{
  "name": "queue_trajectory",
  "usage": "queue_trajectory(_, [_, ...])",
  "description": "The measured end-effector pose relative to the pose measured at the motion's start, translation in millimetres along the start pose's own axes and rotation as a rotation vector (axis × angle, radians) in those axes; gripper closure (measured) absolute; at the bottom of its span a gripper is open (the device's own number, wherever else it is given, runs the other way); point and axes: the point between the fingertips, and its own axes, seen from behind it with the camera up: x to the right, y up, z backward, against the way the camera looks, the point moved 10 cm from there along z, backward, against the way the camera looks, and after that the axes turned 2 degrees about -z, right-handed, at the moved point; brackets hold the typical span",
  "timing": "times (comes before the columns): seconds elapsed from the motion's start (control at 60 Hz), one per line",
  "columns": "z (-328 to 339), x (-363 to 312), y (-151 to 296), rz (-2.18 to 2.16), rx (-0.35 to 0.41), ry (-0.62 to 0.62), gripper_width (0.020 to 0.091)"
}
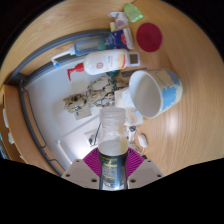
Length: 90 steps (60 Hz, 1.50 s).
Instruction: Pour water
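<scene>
- counter [185,125]: wood look, smooth, light grain
- sink [45,110]: white, smooth, slight sheen
- bottle [112,135]: clear plastic, glossy, between the fingers
- pads [93,160]: magenta, matt
- cup [155,92]: white inside, smooth, blue print on the outer wall
- lid [149,38]: red plastic, smooth
- soap bottle [100,65]: white plastic, glossy, lying at the sink edge
</scene>
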Motion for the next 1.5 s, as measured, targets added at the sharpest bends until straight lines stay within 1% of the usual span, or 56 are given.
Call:
queue_trajectory(0.033, [-0.1, -0.1, 1.5, -0.037, -0.001, -0.006, 0.0825])
queue_trajectory(0.1, [0.3, 3.0, 7.2, -0.122, -0.029, -0.040, 0.0828])
queue_trajectory(0.3, [0.7, 1.6, 16.3, -0.222, -0.041, -0.052, 0.0826])
queue_trajectory(0.417, [1.3, 4.3, 17.2, -0.199, -0.059, -0.082, 0.0828])
queue_trajectory(0.5, [3.5, -0.4, 18.0, -0.156, -0.055, -0.085, 0.0826])
queue_trajectory(0.583, [8.3, -12.3, 18.8, 0.009, -0.036, -0.060, 0.0826])
queue_trajectory(0.7, [19.3, -35.3, 26.1, 0.456, 0.007, -0.043, 0.0827])
queue_trajectory(0.717, [21.8, -39.2, 29.2, 0.529, 0.015, -0.041, 0.0815])
queue_trajectory(0.817, [33.0, -49.6, 53.0, 0.941, 0.095, -0.070, 0.0813])
queue_trajectory(0.917, [46.4, -57.9, 88.0, 1.285, 0.214, -0.113, 0.0814])
queue_trajectory(0.95, [50.4, -61.2, 101.5, 1.400, 0.270, -0.125, 0.0797])
queue_trajectory(1.0, [54.0, -65.7, 122.9, 1.535, 0.367, -0.144, 0.0796])
queue_trajectory(1.05, [57.6, -66.4, 139.2, 1.597, 0.419, -0.161, 0.0794])
queue_trajectory(1.133, [54.3, -56.1, 163.4, 1.639, 0.441, -0.171, 0.0789])
queue_trajectory(1.217, [46.1, -39.7, 184.4, 1.686, 0.432, -0.216, 0.0789])
queue_trajectory(1.3, [39.2, -28.0, 194.3, 1.721, 0.408, -0.240, 0.0789])
queue_trajectory(1.383, [30.1, -16.8, 201.8, 1.759, 0.401, -0.245, 0.0791])
queue_trajectory(1.417, [27.6, -12.6, 201.6, 1.763, 0.385, -0.242, 0.0789])
queue_trajectory(1.483, [22.6, -3.8, 203.7, 1.778, 0.376, -0.237, 0.0780])
queue_trajectory(1.5, [21.9, -1.2, 204.8, 1.781, 0.374, -0.244, 0.0767])
